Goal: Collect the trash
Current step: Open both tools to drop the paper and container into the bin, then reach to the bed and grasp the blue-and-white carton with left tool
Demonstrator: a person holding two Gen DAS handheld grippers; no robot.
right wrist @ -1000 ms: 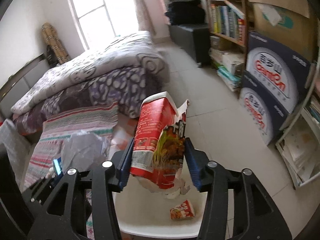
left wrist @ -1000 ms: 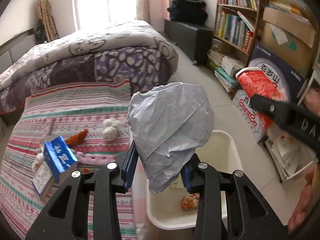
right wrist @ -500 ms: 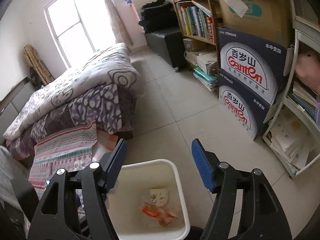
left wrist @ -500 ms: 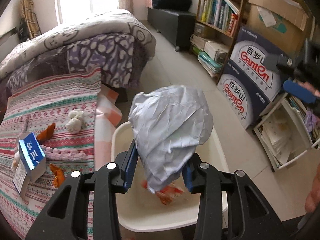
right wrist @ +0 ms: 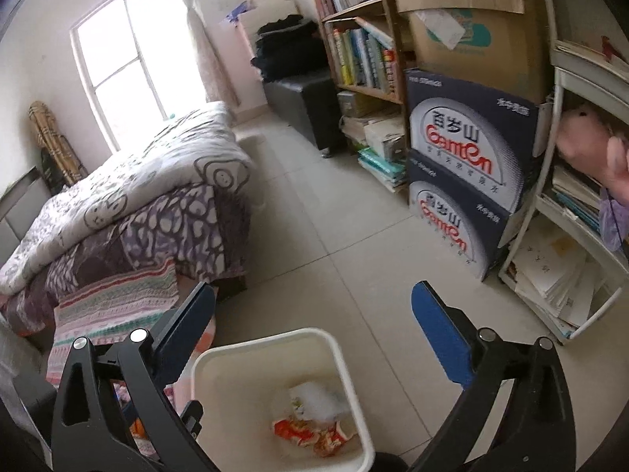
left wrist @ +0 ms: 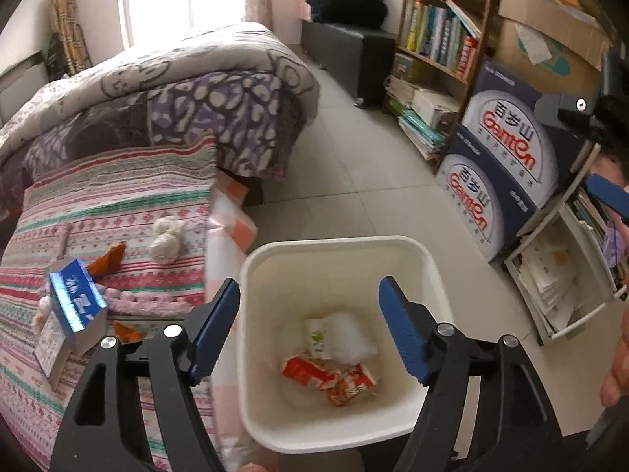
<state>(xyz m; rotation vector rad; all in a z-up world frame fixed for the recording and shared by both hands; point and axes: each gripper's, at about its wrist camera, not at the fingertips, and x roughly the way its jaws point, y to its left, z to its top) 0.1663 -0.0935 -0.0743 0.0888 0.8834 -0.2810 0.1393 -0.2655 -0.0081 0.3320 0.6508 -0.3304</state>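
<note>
A white trash bin stands on the floor beside the bed. In it lie a crumpled grey paper, red snack wrappers and a small white card. My left gripper hangs over the bin, its jaws opening with nothing between them. My right gripper is above the bin's far side, its jaws also opening wide and bare. On the striped blanket lie a blue box, a white tissue ball and orange wrappers.
Stacked printed cartons and a white rack of papers line the right side. A bookshelf and a black bench stand further back. The quilted bed fills the left. A hand shows at the right edge.
The right gripper let the red packet fall into the bin and spread its jaws. The left gripper moved over the bin and released the grey paper, which now lies inside.
</note>
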